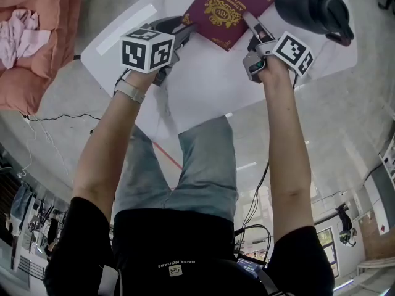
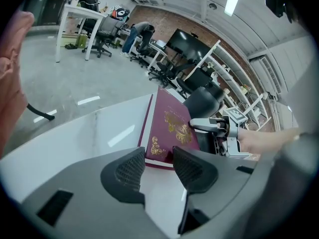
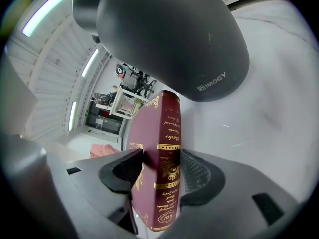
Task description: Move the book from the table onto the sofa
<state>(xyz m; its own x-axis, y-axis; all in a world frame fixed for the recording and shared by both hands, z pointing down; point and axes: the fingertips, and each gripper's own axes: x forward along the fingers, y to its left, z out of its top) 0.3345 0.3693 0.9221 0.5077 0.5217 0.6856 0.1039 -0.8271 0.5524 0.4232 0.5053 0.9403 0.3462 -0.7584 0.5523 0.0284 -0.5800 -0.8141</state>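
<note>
The task looks barely begun: the book [image 1: 225, 11] sits at the top centre of the head view on the white table [image 1: 203, 85], while the salmon-coloured sofa [image 1: 37, 48] lies well apart at the upper left of that frame, with a pale cloth [image 1: 18, 26] on it and no book; so the lift, the carry across and the setting down are all left to do, and what is in hand is the taking hold. The right gripper [image 1: 252, 24] reaches in over the book's right edge, beside a black jug [image 1: 311, 8] at the upper right; in the right gripper view the maroon book [image 3: 159, 133] stands spine-on in the middle of the frame between the jaws, which are fairly wide because the book fills them, and the pads look to be against both covers, so I judge this a grip on the book. The left gripper [image 1: 182, 29] is at the book's lower left edge; in the left gripper view its jaws stand partly apart with nothing between the pads, and the book's near corner [image 2: 172, 126] shows just beyond the gap, above centre; it holds nothing.
</note>
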